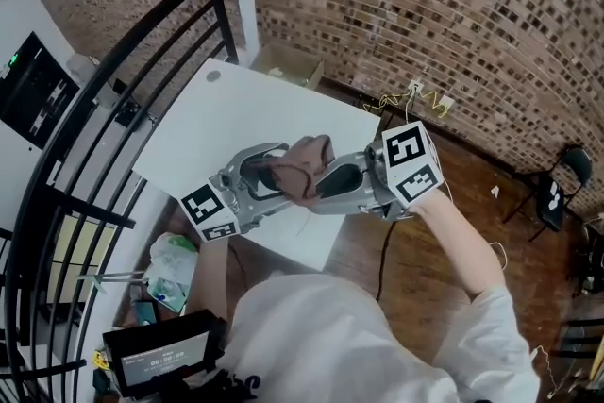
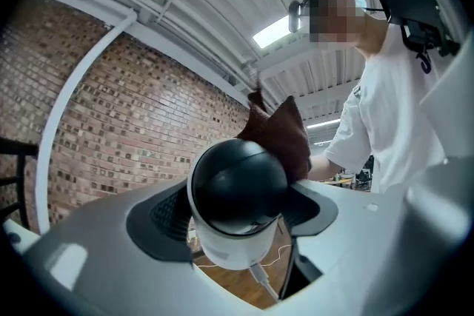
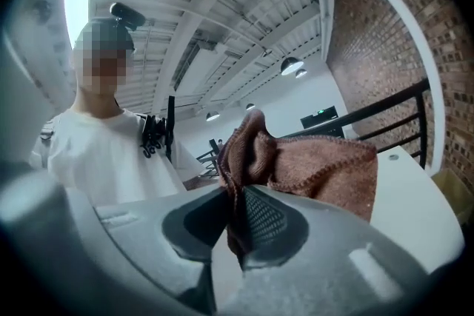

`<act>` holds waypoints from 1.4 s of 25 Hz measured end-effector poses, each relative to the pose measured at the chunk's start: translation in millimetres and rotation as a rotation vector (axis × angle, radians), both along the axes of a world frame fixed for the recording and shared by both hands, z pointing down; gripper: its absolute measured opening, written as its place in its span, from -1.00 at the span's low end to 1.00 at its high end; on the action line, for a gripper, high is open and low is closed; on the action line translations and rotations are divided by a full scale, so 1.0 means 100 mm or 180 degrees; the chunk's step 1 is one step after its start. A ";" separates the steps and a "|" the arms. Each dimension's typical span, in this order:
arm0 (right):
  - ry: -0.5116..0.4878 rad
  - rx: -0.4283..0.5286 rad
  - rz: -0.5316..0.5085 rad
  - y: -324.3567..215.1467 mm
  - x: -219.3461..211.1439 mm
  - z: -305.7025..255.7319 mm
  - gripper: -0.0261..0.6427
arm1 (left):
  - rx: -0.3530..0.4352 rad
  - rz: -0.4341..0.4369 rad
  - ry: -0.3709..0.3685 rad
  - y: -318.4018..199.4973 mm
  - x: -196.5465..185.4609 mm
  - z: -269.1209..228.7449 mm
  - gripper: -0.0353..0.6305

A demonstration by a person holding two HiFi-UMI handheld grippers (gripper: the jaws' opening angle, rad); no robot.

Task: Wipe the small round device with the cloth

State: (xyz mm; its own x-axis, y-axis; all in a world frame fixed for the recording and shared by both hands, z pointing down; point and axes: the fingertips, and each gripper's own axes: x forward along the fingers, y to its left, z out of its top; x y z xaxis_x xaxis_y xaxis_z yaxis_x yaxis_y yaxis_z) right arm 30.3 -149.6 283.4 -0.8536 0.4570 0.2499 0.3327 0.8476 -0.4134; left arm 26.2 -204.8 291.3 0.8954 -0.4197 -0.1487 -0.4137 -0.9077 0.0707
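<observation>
Above table (image 1: 236, 113), clamps small round device (image 2: 237, 192) in left gripper (image 1: 269, 173), pinches cloth (image 3: 318, 166) in right gripper (image 3: 235, 222). May squirt device loose if rubbed hard.

Two grippers show here: the left gripper (image 2: 235, 212) and the right gripper (image 3: 237, 224), each bearing one marker cube. There is one small round device (image 2: 237, 192) and one cloth (image 3: 315, 166). Around them are one white table (image 1: 236, 109), one open box (image 1: 288, 63) at its far edge, one black chair (image 1: 568, 173) far right, and one plastic bag (image 1: 175, 261) near left.
</observation>
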 end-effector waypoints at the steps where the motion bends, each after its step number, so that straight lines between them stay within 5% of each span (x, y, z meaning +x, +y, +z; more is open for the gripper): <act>1: 0.0013 -0.0011 -0.0003 0.01 -0.01 -0.01 -0.81 | 0.0002 0.0006 -0.0011 0.01 -0.01 -0.01 0.24; 4: -0.0175 -0.0067 0.0133 -0.17 0.08 -0.16 -0.81 | 0.0024 0.0138 -0.0048 0.11 0.04 0.00 0.24; 9: -0.0368 0.0038 0.0948 -0.90 0.27 -0.35 -0.81 | 0.0170 0.0661 -0.0042 0.45 0.20 -0.09 0.24; 12: -0.0222 -0.0045 0.0775 -0.78 0.12 -0.15 -0.81 | 0.0251 0.0834 0.0066 0.57 0.27 -0.21 0.24; 17: -0.0389 -0.0475 0.0444 -0.47 0.07 -0.14 -0.82 | 0.0271 0.0749 0.0122 0.57 0.25 -0.25 0.24; 21: -0.0329 -0.0281 0.0293 -0.31 0.10 -0.20 -0.82 | 0.0250 0.0670 0.0042 0.56 0.25 -0.18 0.24; 27: -0.0251 -0.0132 -0.0031 0.20 0.06 -0.15 -0.82 | 0.0089 0.0175 0.0150 0.34 0.08 -0.11 0.24; 31: -0.0311 -0.0116 0.0022 0.13 0.11 -0.18 -0.82 | 0.0083 0.0337 0.0115 0.44 0.09 -0.11 0.24; 35: -0.0574 -0.0210 0.0625 -0.46 0.37 -0.37 -0.82 | 0.0227 0.0832 0.0200 0.74 0.18 -0.24 0.24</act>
